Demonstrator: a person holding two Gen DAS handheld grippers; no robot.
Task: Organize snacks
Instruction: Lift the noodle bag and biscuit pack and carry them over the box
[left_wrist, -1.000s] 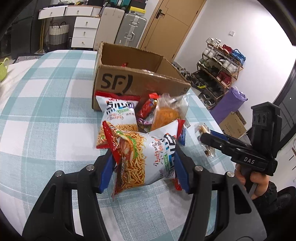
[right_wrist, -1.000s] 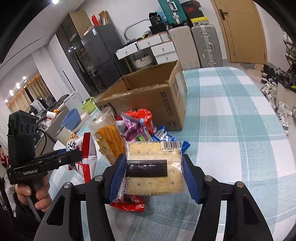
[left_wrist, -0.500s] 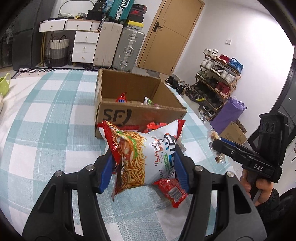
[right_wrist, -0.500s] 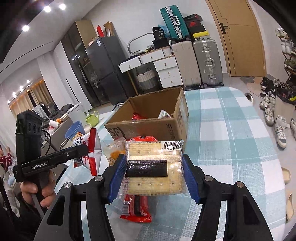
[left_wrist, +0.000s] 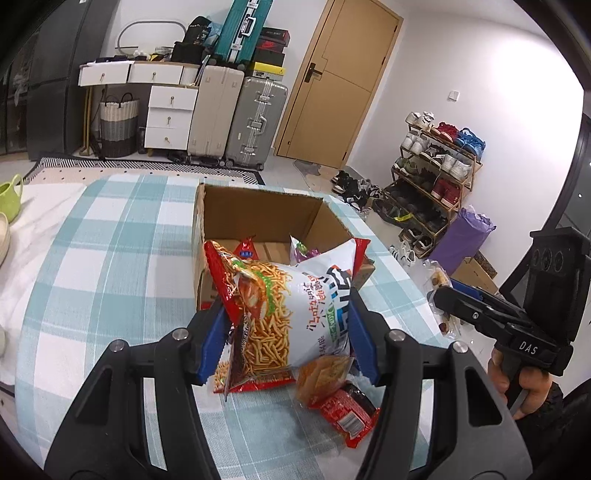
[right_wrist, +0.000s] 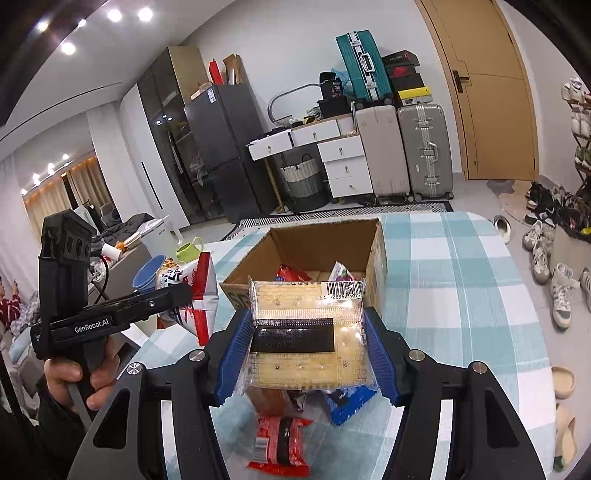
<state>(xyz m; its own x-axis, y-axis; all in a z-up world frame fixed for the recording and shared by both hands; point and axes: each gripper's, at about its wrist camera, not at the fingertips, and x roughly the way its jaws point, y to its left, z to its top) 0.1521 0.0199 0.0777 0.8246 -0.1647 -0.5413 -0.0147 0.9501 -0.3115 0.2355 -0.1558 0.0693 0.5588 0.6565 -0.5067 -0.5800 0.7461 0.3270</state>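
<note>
- The left gripper (left_wrist: 286, 341), with blue ribbed pads, pinches a puffy white-and-red foil bag of fried noodle sticks (left_wrist: 286, 310); the bag hides the near wall of the box behind it.
- The right gripper (right_wrist: 308, 352) clamps a flat clear plastic pack of pale square crackers (right_wrist: 306, 336) with a black label band and a barcode at its 1 o'clock corner; the print on the band is too blurred to read.
- The open brown cardboard box (left_wrist: 258, 218) stands on the worktop (left_wrist: 110, 251) at 12 o'clock from both held snacks. Inside lie a small red packet (left_wrist: 246, 249) and a crinkled white-and-purple packet (left_wrist: 301, 253); the rest of the floor is hidden by the held bags.
- Below the noodle bag, on the teal-and-white checked cloth, lie an orange clear-wrapped snack (left_wrist: 321, 376) and a glossy red-and-black wrapper (left_wrist: 347, 410), partly covered by the gripper's finger.
- In the right wrist view a blue wrapper (right_wrist: 349, 404) and other packets peek from under the cracker pack, mostly covered.
- At 3 o'clock in the left wrist view a hand (left_wrist: 517, 384) grips the right gripper's black handle; only a sliver of the cracker pack shows there.
- A lime-green cup (left_wrist: 9, 197) is cut off at the 9 o'clock edge.
</note>
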